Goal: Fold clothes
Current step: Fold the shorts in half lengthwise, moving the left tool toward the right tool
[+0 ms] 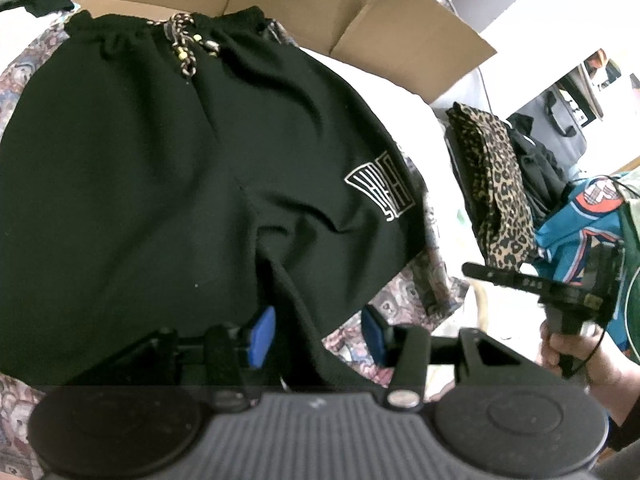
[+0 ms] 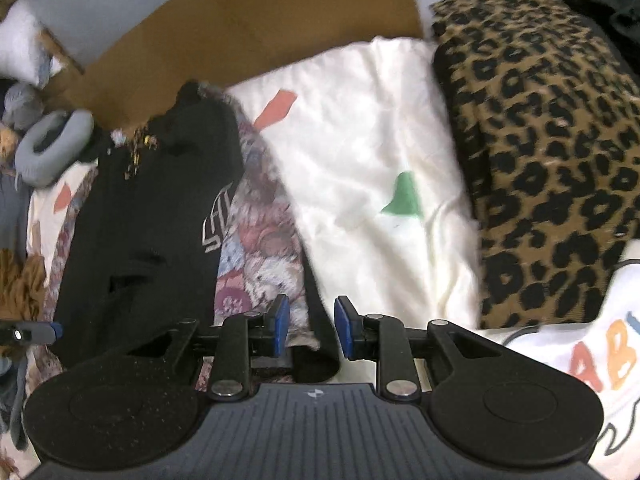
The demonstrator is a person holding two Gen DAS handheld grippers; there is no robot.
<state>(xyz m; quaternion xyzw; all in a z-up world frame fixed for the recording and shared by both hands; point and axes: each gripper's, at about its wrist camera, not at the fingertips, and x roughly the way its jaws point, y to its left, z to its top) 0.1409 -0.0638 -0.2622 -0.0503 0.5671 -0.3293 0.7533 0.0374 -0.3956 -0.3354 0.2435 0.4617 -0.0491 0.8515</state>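
**Soft black shorts, best taken by a hem corner**

The black shorts (image 1: 168, 184) look limp, light knit; I'd pinch a hem corner or the waistband. They lie flat on the patterned cover (image 2: 260, 248), hem between my left gripper (image 1: 316, 336) pads, which stand apart, gripping nothing. My right gripper (image 2: 312, 328) hovers open beside them.
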